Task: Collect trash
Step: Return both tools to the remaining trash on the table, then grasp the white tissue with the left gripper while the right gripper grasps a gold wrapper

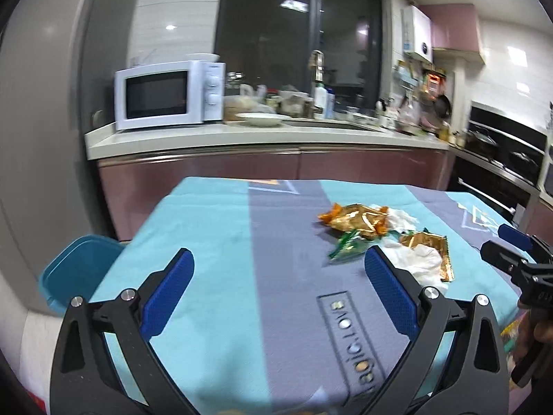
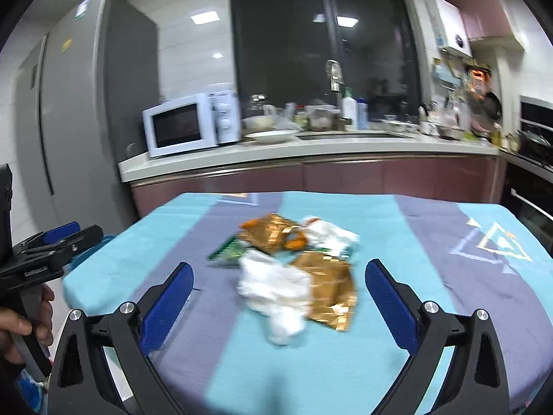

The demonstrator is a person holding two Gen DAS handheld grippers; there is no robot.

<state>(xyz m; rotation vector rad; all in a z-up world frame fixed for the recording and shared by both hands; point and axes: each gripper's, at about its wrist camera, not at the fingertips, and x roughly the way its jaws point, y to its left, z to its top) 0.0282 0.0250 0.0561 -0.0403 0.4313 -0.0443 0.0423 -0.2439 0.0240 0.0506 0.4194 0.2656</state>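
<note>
Both claws, left claw (image 1: 279, 269) and right claw (image 2: 279, 285), gape empty above the table (image 2: 432, 311); crumpled white tissue (image 2: 276, 287) overlaps the gold foil wrapper (image 2: 331, 285), so one pinch risks dragging both.

Bright, cool indoor light comes from ceiling panels, which show as white reflections in the dark window (image 1: 300, 34) and as glare spots on the glossy wall tiles. The table (image 2: 397, 356) is evenly lit, with only soft shadows. Both fisheye views bend straight lines strongly toward the edges, and the corners are black. The right wrist view is motion-blurred (the trash (image 2: 293, 269) at the table's middle is smeared); the left is sharper, softening at its left edge.
</note>
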